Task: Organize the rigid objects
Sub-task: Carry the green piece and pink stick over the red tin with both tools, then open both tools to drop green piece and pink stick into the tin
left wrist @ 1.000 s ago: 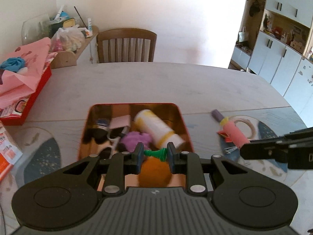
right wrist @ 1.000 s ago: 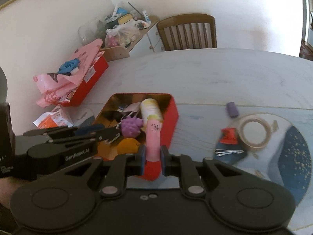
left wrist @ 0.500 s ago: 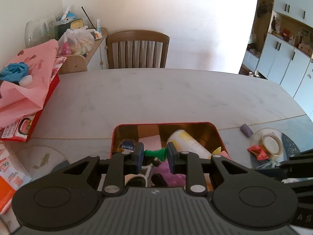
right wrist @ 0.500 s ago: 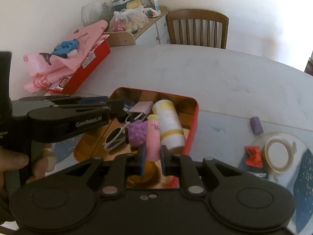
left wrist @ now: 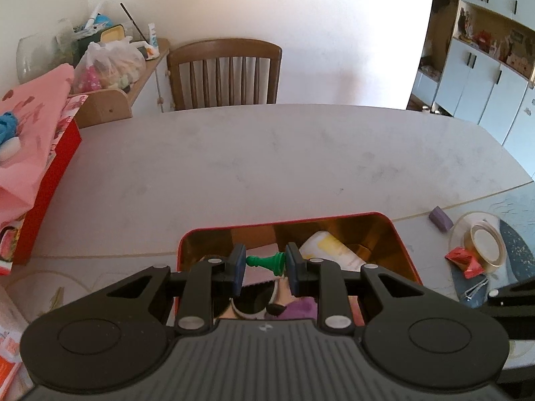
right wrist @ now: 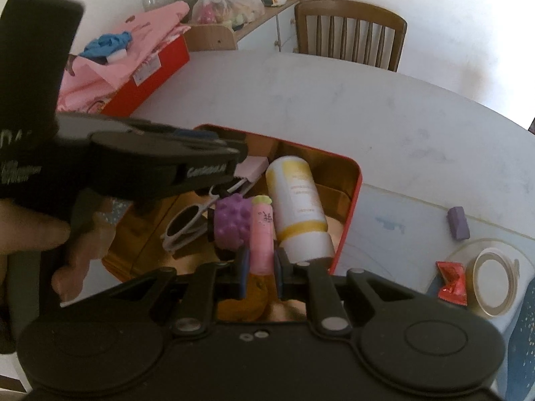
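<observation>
left gripper [left wrist: 265, 265] jaws clench a green pawn [left wrist: 267, 262] crosswise over the tin [left wrist: 403, 244]; right gripper [right wrist: 260, 272] jaws grip a pink tube [right wrist: 261, 235] lengthwise.

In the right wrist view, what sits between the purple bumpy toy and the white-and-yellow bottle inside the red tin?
The pink tube, clamped in the right gripper, lies between the purple bumpy toy and the white-and-yellow bottle over the red tin. The right wrist view shows it.
</observation>
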A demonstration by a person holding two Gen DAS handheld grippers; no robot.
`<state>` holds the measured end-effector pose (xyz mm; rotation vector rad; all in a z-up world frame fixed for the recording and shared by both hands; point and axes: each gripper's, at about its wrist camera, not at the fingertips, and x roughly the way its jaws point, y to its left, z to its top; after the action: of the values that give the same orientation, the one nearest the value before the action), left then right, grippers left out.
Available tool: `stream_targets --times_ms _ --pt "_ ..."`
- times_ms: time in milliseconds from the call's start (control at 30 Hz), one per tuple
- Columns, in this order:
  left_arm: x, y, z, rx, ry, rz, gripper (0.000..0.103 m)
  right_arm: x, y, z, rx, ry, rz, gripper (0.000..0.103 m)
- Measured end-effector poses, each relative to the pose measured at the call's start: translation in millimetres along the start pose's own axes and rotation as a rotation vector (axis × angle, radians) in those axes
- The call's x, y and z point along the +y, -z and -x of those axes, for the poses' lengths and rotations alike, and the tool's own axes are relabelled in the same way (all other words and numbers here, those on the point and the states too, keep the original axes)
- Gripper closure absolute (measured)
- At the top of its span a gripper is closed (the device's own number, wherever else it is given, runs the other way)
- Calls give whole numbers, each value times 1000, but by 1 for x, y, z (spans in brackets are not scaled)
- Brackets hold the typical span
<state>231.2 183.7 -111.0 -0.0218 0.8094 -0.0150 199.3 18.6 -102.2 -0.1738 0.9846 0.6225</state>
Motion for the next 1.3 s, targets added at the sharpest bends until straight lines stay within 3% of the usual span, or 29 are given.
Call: stream_targets --times_ms 600,1133,1300 --pt "2 1 -36 104 29 0 78 -16 0 -6 24 -20 -75 83" --pt "-4 4 -15 93 33 -9 77 -26 5 15 -10 -27 -122 68" --pt "-3 5 1 69 43 11 71 -25 7 25 -35 -25 -115 65"
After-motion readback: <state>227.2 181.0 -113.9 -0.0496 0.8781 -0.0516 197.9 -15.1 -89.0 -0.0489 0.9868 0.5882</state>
